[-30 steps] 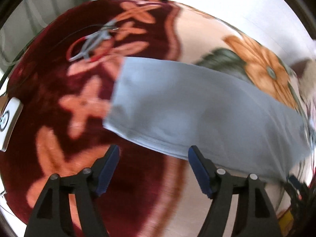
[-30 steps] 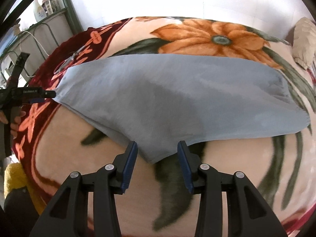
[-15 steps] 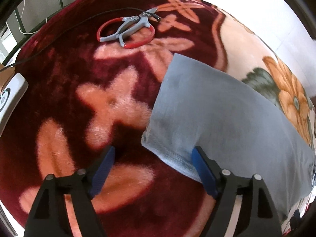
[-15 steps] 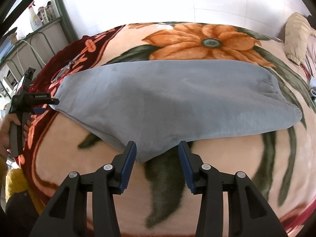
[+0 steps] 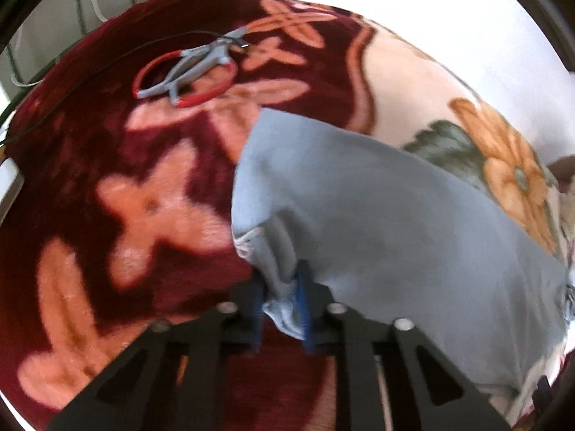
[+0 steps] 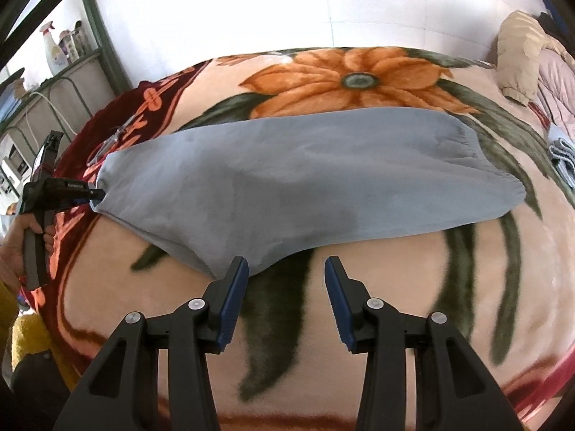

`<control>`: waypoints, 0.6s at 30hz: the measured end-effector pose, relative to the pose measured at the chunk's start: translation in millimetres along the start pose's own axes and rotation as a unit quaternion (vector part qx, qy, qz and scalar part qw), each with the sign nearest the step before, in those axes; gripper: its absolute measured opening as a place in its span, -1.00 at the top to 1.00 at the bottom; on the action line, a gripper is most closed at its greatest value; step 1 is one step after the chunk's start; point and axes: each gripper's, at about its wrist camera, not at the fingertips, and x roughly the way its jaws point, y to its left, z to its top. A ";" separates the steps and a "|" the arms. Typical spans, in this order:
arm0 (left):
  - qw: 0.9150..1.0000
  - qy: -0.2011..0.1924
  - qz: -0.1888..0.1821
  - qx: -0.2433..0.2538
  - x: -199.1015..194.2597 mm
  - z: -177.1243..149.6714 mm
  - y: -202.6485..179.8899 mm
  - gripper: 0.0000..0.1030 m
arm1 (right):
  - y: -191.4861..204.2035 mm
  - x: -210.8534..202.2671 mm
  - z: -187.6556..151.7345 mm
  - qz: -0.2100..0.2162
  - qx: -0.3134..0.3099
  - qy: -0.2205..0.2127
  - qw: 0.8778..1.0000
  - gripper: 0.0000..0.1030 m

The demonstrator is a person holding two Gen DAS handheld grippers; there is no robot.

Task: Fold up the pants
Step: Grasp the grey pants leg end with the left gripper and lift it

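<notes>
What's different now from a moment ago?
The left tongs, open a second ago, are closing on the corner of the blue-grey fabric pants, bunching it. The right tongs stay open with nothing between them; the pants still lie flat on the floral blanket.

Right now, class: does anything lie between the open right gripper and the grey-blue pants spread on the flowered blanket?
Nothing visible does. The right gripper hangs over bare flowered blanket with the near edge of the grey-blue pants just ahead of one fingertip. The left gripper is closing on cloth at the pants' far end.
</notes>
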 end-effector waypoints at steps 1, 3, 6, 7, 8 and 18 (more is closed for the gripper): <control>1.000 -0.001 -0.002 0.002 -3.3 0.8 -1.8 0.72 | -1.6 -1.8 -0.8 0.001 0.002 -0.002 1.000 0.12; 1.000 -0.007 -0.011 0.005 -10.7 2.0 -3.7 0.73 | -4.5 -3.5 -1.5 0.003 0.006 -0.007 1.000 0.12; 0.999 -0.021 -0.029 0.009 -28.7 5.1 -9.0 0.74 | -8.8 -4.0 -2.7 0.006 0.012 -0.010 1.000 0.12; 0.999 -0.026 -0.036 0.011 -36.8 7.1 -12.7 0.74 | -9.6 -4.4 -3.3 0.007 0.014 -0.011 1.000 0.12; 0.999 -0.030 -0.040 0.015 -43.4 7.6 -15.8 0.74 | -10.1 -4.4 -4.2 0.007 0.014 -0.012 1.000 0.12; 0.990 -0.055 -0.085 0.095 -104.7 11.6 -87.1 0.74 | -24.0 -6.1 -14.0 0.016 0.035 -0.022 0.999 0.12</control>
